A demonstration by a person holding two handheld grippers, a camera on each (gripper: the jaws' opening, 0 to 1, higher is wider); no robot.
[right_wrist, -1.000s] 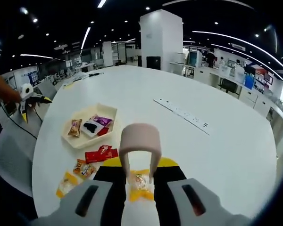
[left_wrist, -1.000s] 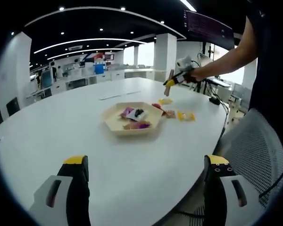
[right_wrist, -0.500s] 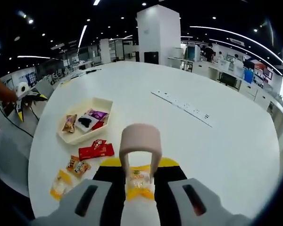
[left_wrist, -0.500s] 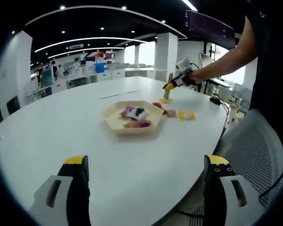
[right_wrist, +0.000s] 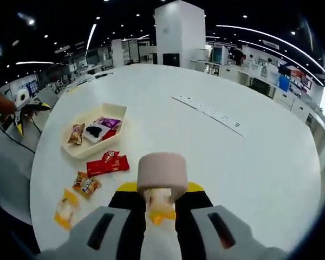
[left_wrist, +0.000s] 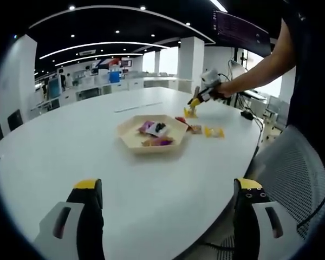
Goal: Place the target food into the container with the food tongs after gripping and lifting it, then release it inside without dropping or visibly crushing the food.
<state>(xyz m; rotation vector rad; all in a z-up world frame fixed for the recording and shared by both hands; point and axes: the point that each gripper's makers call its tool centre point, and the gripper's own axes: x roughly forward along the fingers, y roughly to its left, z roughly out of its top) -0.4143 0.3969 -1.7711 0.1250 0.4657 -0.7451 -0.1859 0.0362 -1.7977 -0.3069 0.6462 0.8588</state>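
In the right gripper view our right tool (right_wrist: 161, 208) clamps the pink food tongs (right_wrist: 162, 174), their tips pinching a yellow snack packet (right_wrist: 161, 208) on the white worktop (right_wrist: 249, 162). The tray (right_wrist: 92, 131) lies at ten o'clock. Our left tool (left_wrist: 168, 216) gapes wide.

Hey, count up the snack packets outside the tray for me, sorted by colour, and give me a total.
Yellow packet in the tongs: 1
Yellow packet on the table: 1
Orange packet: 1
Red packet: 1
Total outside the tray: 4
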